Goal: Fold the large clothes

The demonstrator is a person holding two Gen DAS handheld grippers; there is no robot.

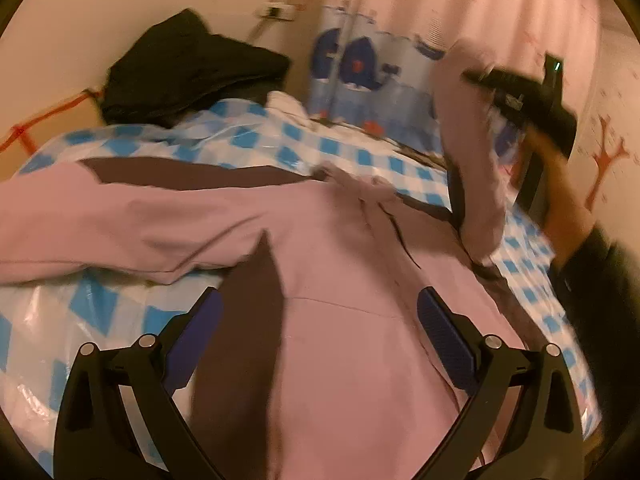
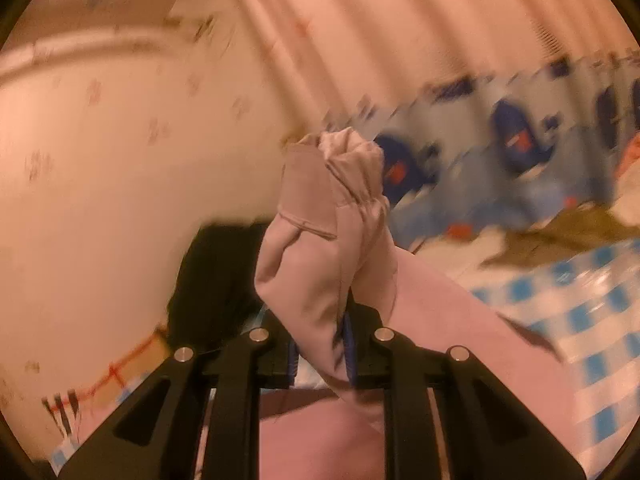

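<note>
- Left wrist view: the pink jacket point(image 1: 320, 280) lies spread on the checked cloth point(image 1: 360, 156). The left tongs point(image 1: 320, 328) hang over its body, released, holding nothing. At the right, the right tongs point(image 1: 470, 76) lift one sleeve point(image 1: 472, 160) up from the cloth.
- Right wrist view: the right tongs point(image 2: 320, 344) are clenched on the sleeve point(image 2: 332, 240); its cuff stands up above the pads.

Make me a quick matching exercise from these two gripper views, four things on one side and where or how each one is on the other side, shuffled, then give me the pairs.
1 pink jacket
2 pink sleeve cuff
3 black garment
4 left gripper

A piled by the wall
B open above the cloth
C spread on the checked sheet
D clamped in the right gripper

Pairs: 1-C, 2-D, 3-A, 4-B
</note>
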